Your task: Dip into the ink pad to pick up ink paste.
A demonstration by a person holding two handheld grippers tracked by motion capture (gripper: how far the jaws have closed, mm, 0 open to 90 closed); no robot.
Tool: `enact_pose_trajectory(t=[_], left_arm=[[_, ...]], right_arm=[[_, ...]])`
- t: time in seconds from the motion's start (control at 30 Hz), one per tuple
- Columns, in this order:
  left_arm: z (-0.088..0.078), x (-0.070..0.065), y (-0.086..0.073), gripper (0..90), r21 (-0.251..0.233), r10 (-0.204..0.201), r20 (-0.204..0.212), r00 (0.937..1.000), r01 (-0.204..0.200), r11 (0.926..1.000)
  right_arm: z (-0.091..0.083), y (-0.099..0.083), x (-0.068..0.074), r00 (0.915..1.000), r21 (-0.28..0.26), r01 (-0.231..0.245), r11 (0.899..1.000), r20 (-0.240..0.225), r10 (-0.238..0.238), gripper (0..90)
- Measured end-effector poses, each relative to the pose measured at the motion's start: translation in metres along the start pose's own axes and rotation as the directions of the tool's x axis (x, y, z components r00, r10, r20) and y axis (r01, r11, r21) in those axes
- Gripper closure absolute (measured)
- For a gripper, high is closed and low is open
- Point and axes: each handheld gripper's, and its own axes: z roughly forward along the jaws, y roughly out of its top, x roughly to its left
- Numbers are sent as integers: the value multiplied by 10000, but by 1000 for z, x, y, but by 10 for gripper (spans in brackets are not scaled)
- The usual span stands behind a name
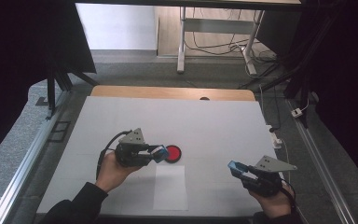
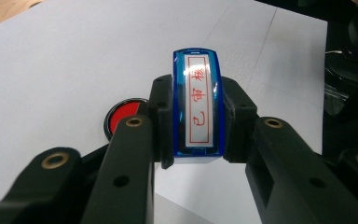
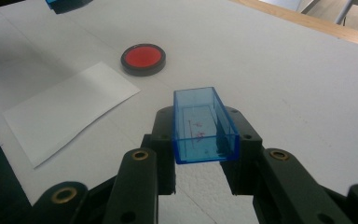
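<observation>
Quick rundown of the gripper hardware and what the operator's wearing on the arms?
Both the left gripper and the right gripper have black bodies with two black jaws, each topped by a grey three-cornered plate. Brass-coloured rivets or bushings dot the jaw linkages in both gripper views. A black cable trails back from the left gripper along the hand. The person wears dark sleeves reaching the wrists.

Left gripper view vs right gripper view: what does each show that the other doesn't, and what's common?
Left gripper view alone: the label face of the blue stamp, red characters in a red frame, held between the left gripper fingers.

Right gripper view alone: the clear blue stamp cap, hollow, held between the right gripper fingers, and the white paper sheet lying flat.

Both: the red ink pad in its black rim and the white table cover.
</observation>
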Motion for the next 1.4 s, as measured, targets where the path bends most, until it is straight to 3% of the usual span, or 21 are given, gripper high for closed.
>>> enact_pose_trajectory(t=[0.57, 1.17, 1.4], left_arm=[[25, 20, 5, 696, 508, -476, -338, 9983, 493, 9975], [54, 35, 8, 696, 1059, -699, -583, 9959, 758, 9915], [64, 37, 11, 696, 1274, -625, -532, 9966, 688, 9895]], right_arm=[[0, 0, 0, 10000, 81, 40, 10000, 47, -40, 691], [0, 0, -1, 9999, 47, 21, 10000, 105, -22, 690], [0, 0, -1, 10000, 50, 19, 10000, 98, -20, 690]])
